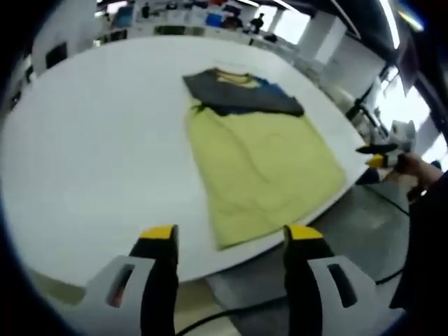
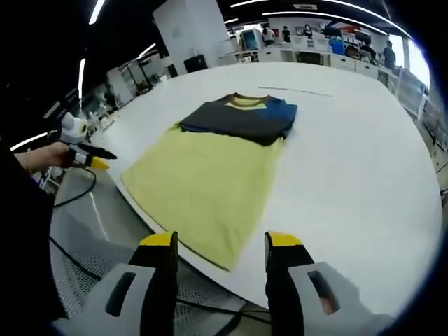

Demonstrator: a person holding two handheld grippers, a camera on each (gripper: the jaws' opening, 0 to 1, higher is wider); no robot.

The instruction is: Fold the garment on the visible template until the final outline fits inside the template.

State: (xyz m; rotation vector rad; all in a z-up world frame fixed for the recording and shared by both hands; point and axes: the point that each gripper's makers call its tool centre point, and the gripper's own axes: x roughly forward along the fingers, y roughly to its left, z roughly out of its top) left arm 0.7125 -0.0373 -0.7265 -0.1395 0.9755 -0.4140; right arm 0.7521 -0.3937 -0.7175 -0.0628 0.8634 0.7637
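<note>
A T-shirt (image 1: 262, 157) with a yellow body, dark grey chest and a blue sleeve lies flat on the white table (image 1: 98, 154), hem toward the near edge. In the left gripper view my left gripper (image 1: 231, 234) hangs open and empty just short of the hem, over the table's edge. The right gripper (image 1: 381, 155) shows at the right, held in a hand, off the table. In the right gripper view the T-shirt (image 2: 210, 168) lies ahead and my right gripper (image 2: 221, 241) is open and empty near its hem corner. The left gripper (image 2: 89, 157) shows at the left, off the table.
The table edge (image 2: 133, 203) runs just below the hem, with grey floor and a black cable (image 2: 77, 192) beyond. A thin dark line (image 2: 294, 90) lies on the table past the collar. Desks, screens and people stand far behind.
</note>
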